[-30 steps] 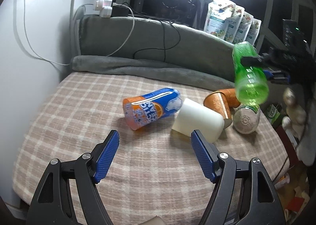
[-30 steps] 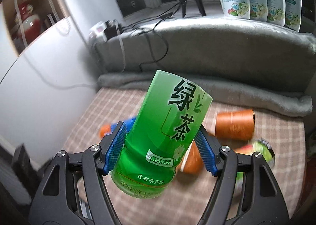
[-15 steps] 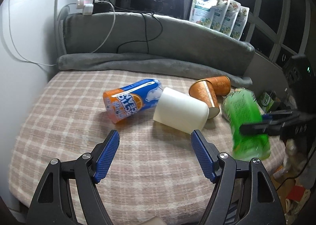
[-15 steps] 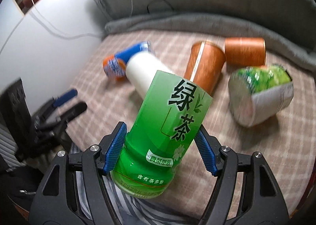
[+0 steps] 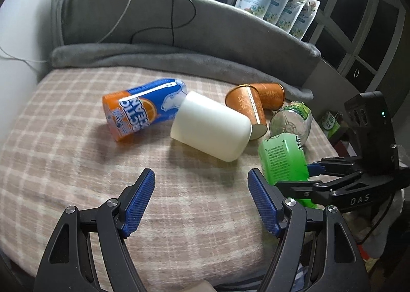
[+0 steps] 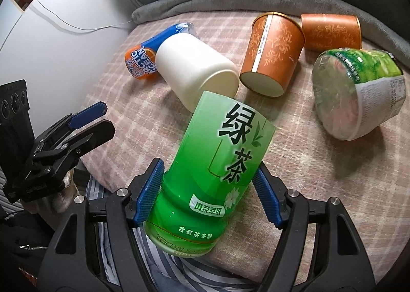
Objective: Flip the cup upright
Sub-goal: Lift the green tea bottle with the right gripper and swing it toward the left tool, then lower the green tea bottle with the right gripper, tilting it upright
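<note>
My right gripper [image 6: 208, 197] is shut on a green tea cup [image 6: 217, 163], gripping its lower part; the cup tilts a little, its open end away from the camera. In the left wrist view the same green cup [image 5: 282, 161] stands close to upright over the right front of the checked cloth [image 5: 77, 163], held by the right gripper [image 5: 311, 176]. My left gripper [image 5: 202, 204] is open and empty above the front of the cloth. It also shows in the right wrist view [image 6: 87, 122].
Lying on the cloth: a white cup [image 5: 210, 129], an orange-and-blue cup [image 5: 143, 110], two orange patterned cups [image 5: 247, 110] [image 5: 270, 94] and a clear green-labelled cup [image 5: 290, 122]. A grey padded ledge [image 5: 205, 35] with cables runs behind. A white wall [image 6: 51, 35] stands left.
The right gripper has carried the green cup down from high at the right to low over the cloth's right front. The left gripper stayed open and shifted slightly.
</note>
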Tool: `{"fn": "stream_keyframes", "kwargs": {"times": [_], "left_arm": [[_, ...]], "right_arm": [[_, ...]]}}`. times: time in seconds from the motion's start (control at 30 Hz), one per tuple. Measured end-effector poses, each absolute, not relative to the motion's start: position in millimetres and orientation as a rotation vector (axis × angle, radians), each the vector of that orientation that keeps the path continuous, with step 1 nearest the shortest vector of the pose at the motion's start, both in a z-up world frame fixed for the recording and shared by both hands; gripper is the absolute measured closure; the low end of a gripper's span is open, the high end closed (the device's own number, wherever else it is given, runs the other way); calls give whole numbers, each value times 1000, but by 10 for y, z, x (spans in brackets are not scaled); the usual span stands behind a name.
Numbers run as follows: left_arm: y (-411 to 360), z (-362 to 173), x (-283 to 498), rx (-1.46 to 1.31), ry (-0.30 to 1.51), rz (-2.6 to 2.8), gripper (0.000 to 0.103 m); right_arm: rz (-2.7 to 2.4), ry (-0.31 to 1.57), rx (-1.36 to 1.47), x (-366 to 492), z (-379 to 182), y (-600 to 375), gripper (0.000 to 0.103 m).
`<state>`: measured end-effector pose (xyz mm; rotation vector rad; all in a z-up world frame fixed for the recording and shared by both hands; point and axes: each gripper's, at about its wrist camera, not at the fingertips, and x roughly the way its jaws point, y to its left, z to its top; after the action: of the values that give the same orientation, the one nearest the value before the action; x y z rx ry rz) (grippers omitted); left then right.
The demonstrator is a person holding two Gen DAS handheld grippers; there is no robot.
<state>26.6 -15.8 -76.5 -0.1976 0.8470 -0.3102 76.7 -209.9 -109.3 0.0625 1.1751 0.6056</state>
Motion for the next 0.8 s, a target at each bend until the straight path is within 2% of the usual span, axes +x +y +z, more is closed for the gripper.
{"fn": "stream_keyframes", "kwargs": {"times": [0.2,0.3,0.8], "left_arm": [[-172,-829,329,-225,885,-330,29],[-181,-836,348,-234,895,-343,29],[-455,-925,665,-352,1059,-553,30]], "right_arm": [[603,1172,46,780,-1142,-2048,28],[600,1150,50,771,-1109,-2073,21],[475,980,247,299,-859,-2780,21]]}}
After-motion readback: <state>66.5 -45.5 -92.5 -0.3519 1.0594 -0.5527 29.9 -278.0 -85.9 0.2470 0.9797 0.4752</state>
